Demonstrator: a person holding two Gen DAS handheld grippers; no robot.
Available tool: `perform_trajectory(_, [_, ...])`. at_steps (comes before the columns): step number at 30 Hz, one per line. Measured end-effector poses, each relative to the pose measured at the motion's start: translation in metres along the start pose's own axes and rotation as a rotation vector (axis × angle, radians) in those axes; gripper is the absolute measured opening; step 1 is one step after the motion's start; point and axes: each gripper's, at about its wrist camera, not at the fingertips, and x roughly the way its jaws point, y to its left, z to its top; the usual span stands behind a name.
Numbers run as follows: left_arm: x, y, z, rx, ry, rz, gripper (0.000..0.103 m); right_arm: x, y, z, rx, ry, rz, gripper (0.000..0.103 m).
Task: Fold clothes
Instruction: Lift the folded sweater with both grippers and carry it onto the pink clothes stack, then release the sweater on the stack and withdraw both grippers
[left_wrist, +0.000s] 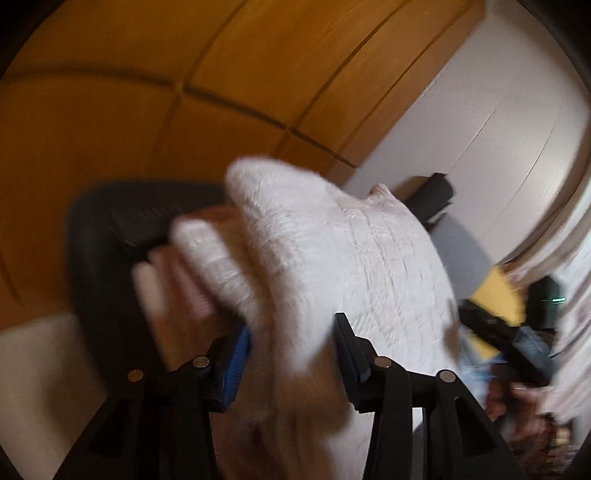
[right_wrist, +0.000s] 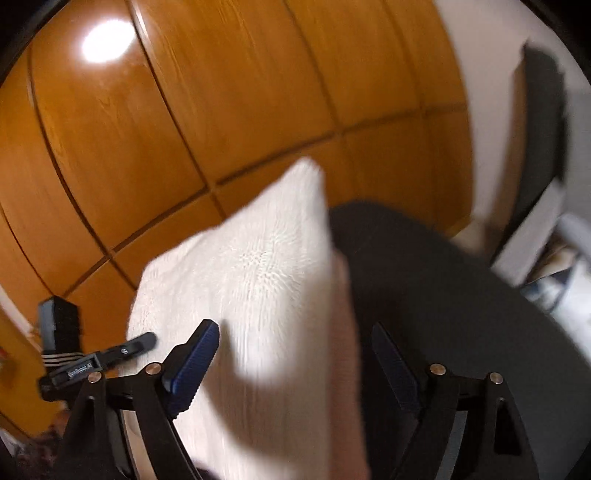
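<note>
Both grippers lifted with a white knitted garment between their blue pads; frames blurred by motion.

Left gripper (left_wrist: 291, 347): jaws stand moderately apart, a fold of the white garment (left_wrist: 325, 258) bunched between them and draped over the top; whether the pads actually pinch it, I cannot tell. Right gripper (right_wrist: 295, 362): jaws wide, the cloth (right_wrist: 255, 288) running up between them to a point at frame centre, touching the left pad at most. Beyond the cloth, a dark round chair seat (right_wrist: 443, 295) lower right and wooden panels (right_wrist: 184, 110) across the upper frame. The garment hangs raised and gathered into layers, not laid flat; judged partway through, with no finished fold or stacked pile in view.
</note>
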Motion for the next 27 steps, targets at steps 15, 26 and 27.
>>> perform_trajectory(15, [-0.073, -0.116, -0.135, 0.248, 0.090, 0.387, 0.044, -0.064, 0.095, -0.121, -0.053, 0.059, -0.273, 0.103])
perform_trajectory(26, [-0.119, -0.117, -0.144, 0.234, 0.096, 0.418, 0.044, -0.069, 0.130, -0.151, -0.063, 0.067, -0.265, 0.103])
perform_trajectory(27, [-0.120, -0.117, -0.144, 0.229, 0.098, 0.419, 0.044, -0.072, 0.132, -0.152, -0.072, 0.062, -0.270, 0.103])
